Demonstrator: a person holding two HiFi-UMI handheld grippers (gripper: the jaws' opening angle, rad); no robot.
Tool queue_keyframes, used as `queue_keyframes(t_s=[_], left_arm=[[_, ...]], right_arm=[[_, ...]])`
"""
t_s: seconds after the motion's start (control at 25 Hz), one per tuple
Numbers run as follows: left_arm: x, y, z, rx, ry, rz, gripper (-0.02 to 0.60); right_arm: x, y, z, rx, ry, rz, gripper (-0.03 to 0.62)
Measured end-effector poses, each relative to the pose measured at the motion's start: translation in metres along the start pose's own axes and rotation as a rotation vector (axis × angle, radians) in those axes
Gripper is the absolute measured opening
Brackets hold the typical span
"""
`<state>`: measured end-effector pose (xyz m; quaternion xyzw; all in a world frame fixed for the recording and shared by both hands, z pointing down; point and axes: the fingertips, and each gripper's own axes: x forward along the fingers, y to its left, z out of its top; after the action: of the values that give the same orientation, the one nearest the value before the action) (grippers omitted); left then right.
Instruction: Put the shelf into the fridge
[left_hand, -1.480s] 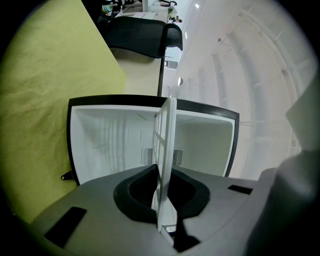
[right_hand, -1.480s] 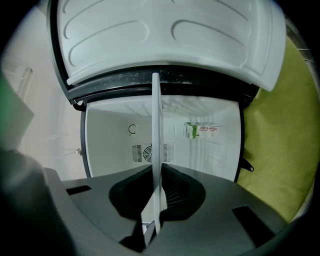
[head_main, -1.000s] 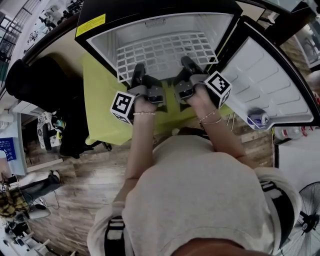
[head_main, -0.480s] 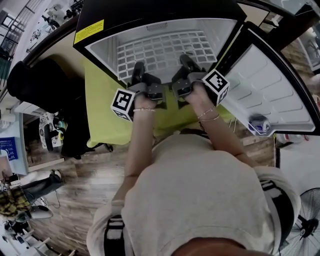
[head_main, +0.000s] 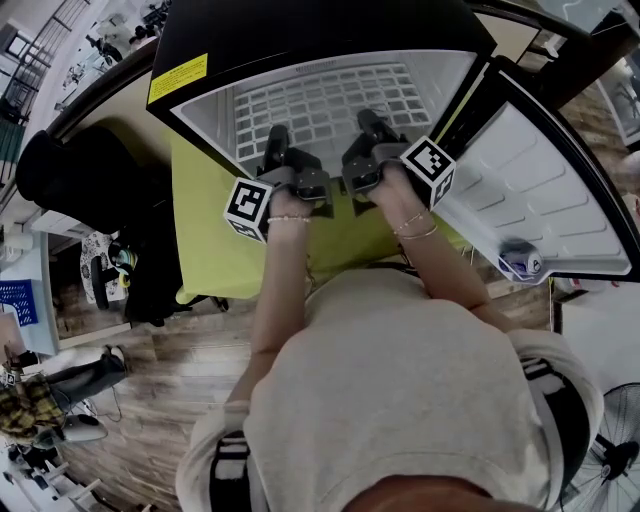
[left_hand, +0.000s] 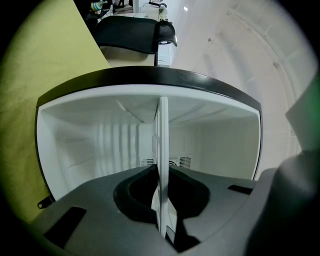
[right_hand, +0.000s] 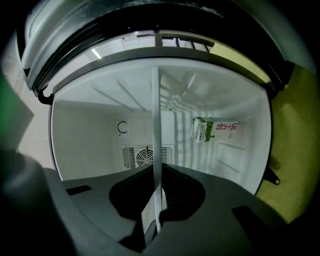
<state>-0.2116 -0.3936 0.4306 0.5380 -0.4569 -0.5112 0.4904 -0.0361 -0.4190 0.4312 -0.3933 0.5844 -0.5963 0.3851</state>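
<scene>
A white wire grid shelf (head_main: 325, 100) lies mostly inside the open black fridge (head_main: 300, 30), its front edge near the opening. My left gripper (head_main: 277, 135) is shut on the shelf's front edge at the left, and my right gripper (head_main: 368, 125) is shut on it at the right. In the left gripper view the shelf (left_hand: 162, 150) shows edge-on as a thin white strip running from the closed jaws into the white fridge cavity. The right gripper view shows the same strip, the shelf (right_hand: 155, 150), clamped between the jaws, with the fridge's back wall and fan grille (right_hand: 146, 157) behind.
The fridge door (head_main: 540, 190) stands open at the right, with a small container (head_main: 518, 260) in its lower pocket. A milk carton (right_hand: 215, 129) sits inside the fridge at one side wall. Yellow-green cloth (head_main: 215, 240) covers the table under the fridge. A black chair (head_main: 80, 180) stands left.
Both grippers have pushed the shelf further into the fridge; more of the grid now lies inside the cavity than a second ago.
</scene>
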Motion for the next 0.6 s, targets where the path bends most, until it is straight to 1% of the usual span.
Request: queue_keyframes(t_s=[0.2, 0.28, 0.48, 0.6], left_arm=[[0.001, 0.001, 0.000, -0.014, -0.005, -0.014, 0.033], [0.000, 0.002, 0.001, -0.023, -0.010, -0.013, 0.058], [-0.012, 0.002, -0.003, 0.011, 0.003, 0.015, 0.067], [-0.019, 0.000, -0.005, -0.004, -0.003, 0.009, 0.069]], right_arm=[[0.003, 0.000, 0.001, -0.012, -0.003, 0.001, 0.023], [0.004, 0.000, 0.001, -0.008, 0.002, 0.005, 0.024], [-0.006, 0.000, -0.004, -0.006, 0.022, 0.010, 0.035], [-0.015, 0.000, -0.009, -0.030, 0.027, 0.018, 0.049]])
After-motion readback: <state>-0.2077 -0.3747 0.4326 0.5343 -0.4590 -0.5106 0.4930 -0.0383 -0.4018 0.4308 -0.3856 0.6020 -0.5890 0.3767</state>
